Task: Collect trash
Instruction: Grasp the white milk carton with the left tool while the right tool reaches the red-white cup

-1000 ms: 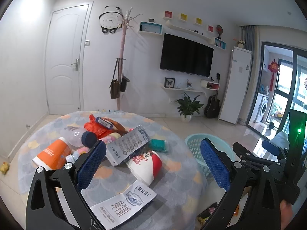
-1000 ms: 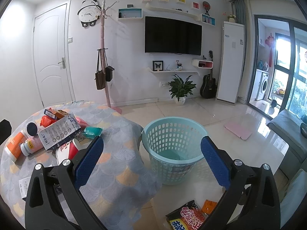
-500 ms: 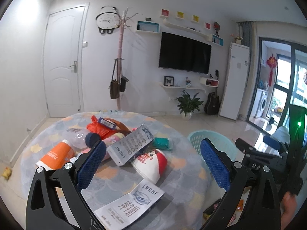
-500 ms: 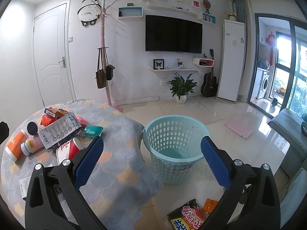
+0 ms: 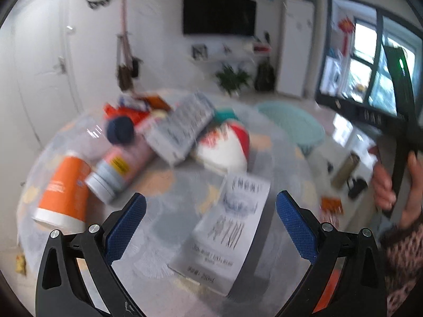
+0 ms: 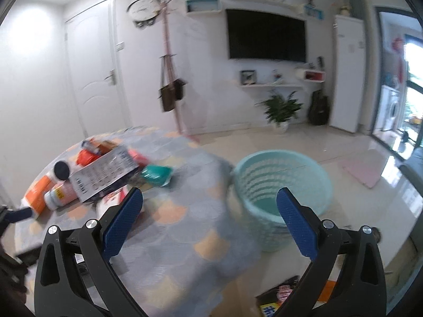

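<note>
We see a flat white milk carton (image 5: 227, 233) nearest on the table (image 5: 164, 185); beyond it lie a red-and-white cup (image 5: 224, 148), grey box (image 5: 179, 129), pink bottle (image 5: 121, 169) and orange cup (image 5: 64, 192), all tipped over. The teal basket (image 6: 283, 195) stands beside the table.

television (image 6: 266, 37), coat stand (bags hanging) (image 6: 169, 60), plant (image 6: 280, 105)

Right gripper (image 6: 210, 216) open, empty, above the cloth-covered table (image 6: 185, 227). Teal basket (image 6: 283, 200) stands on the floor just beside the table. Litter pile (image 6: 103, 177) at the table's far left.
</note>
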Available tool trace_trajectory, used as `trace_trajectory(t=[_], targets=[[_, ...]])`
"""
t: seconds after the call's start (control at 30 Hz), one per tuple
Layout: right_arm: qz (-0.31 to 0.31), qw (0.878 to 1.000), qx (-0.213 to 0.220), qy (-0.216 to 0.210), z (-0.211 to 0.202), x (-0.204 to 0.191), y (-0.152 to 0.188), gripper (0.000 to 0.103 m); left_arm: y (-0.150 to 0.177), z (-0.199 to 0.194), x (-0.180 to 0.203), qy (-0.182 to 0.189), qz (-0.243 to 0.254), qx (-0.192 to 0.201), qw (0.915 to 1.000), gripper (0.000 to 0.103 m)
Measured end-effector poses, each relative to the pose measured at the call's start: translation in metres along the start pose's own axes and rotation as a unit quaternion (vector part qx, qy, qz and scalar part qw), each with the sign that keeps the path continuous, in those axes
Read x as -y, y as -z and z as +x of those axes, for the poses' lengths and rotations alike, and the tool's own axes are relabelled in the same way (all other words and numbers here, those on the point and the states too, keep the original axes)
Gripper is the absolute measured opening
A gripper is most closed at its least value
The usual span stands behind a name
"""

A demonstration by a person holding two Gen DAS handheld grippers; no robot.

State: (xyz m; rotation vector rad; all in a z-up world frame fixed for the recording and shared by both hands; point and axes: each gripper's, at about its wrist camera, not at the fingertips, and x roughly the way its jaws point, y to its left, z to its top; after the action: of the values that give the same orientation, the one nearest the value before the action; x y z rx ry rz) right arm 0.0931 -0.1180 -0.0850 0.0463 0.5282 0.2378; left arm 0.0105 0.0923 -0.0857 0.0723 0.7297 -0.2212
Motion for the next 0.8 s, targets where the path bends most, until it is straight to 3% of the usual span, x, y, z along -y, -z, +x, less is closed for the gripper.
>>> trace_trajectory(t=[0.13,0.3,0.37,0.47,0.7,0.8], targets=[[-0.027,0.999,-0.019,-0.024,0.017,-0.024,0.006,0.097,0.006,0.022,-0.003,0.025,0.01,-0.041,0.9988,0.094],[-0.05,0.997,-0.041,-0.051,0.032,-0.046,0.014,0.097,0.006,0.038,0.002,0.04,0.009,-0.063,0.9972,0.088],[-0.054,0.996,-0.051,-0.059,0.039,-0.052,0.016,0.097,0.007,0.043,0.005,0.038,0.008,-0.067,0.997,0.076],[-0.058,0.994,-0.062,-0.069,0.049,-0.058,0.017,0.097,0.012,0.048,0.004,0.027,-0.018,-0.076,0.9965,0.058],[-0.061,0.988,-0.095,-0.109,0.076,-0.079,0.023,0.096,0.029,0.016,-0.02,0.002,-0.132,-0.039,0.9905,0.052],[-0.077,0.985,-0.106,-0.112,0.087,-0.093,0.025,0.097,0.028,-0.001,-0.035,-0.034,-0.169,-0.022,0.9848,0.051]])
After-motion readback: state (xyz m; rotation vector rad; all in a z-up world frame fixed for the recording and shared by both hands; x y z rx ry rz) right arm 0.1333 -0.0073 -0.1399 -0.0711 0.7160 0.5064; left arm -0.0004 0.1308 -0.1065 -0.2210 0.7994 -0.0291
